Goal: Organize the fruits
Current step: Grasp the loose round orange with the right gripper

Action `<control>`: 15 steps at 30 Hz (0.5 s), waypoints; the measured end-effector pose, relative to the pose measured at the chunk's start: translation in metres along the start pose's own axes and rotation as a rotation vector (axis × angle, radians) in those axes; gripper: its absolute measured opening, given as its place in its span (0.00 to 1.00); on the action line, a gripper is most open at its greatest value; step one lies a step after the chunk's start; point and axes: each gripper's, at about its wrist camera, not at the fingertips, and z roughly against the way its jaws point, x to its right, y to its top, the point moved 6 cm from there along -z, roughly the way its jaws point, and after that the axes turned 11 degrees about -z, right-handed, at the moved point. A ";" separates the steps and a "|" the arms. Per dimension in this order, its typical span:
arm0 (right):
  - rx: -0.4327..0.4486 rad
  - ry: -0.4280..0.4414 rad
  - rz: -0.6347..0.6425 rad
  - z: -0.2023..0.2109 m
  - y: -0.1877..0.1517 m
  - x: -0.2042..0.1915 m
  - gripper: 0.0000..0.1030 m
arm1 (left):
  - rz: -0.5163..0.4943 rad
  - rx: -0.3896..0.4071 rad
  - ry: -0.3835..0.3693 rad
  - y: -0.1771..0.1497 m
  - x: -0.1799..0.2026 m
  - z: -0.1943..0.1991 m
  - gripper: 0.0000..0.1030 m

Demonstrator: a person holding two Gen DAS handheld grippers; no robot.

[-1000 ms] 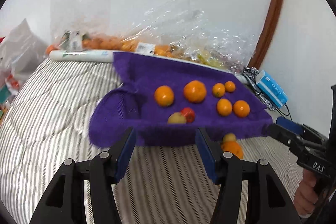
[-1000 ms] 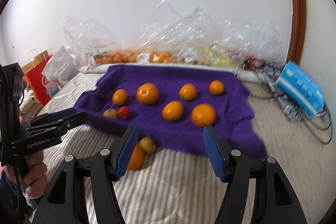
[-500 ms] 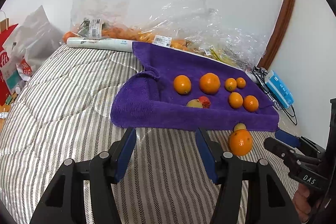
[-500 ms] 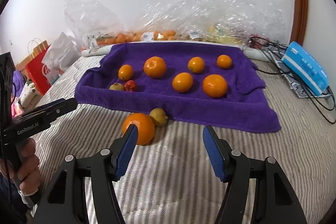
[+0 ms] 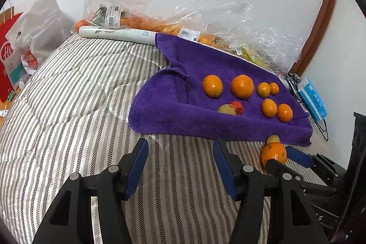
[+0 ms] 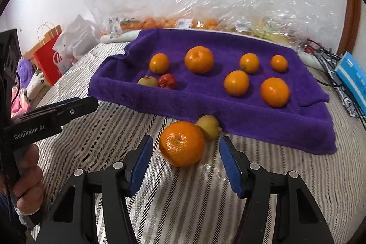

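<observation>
Framing the large orange (image 6: 181, 143) on the striped bedcover with jaws apart, the right gripper (image 6: 185, 162) is risking nudging it against the small yellow-green fruit (image 6: 208, 126), while the left gripper (image 5: 180, 166) is hovering, jaws apart.

Striped quilted bed (image 5: 68, 106). Red paper bag (image 6: 49, 58) and white plastic bag (image 6: 76, 38) at left. Blue box (image 6: 353, 79) and black cables (image 5: 320, 125) at right.
</observation>
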 end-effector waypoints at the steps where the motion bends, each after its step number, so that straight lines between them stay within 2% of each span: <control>1: -0.009 -0.001 0.002 -0.002 -0.001 -0.001 0.57 | 0.000 0.000 0.000 0.000 0.000 0.000 0.55; 4: -0.019 -0.001 -0.004 -0.006 0.000 -0.001 0.53 | -0.004 0.000 0.004 0.001 0.000 -0.001 0.55; 6: -0.021 -0.003 -0.005 -0.006 0.000 -0.001 0.42 | -0.007 -0.002 0.004 0.001 0.000 -0.002 0.55; 15: 0.017 0.033 -0.045 0.009 0.000 0.009 0.42 | -0.030 0.004 0.012 0.001 0.003 -0.002 0.55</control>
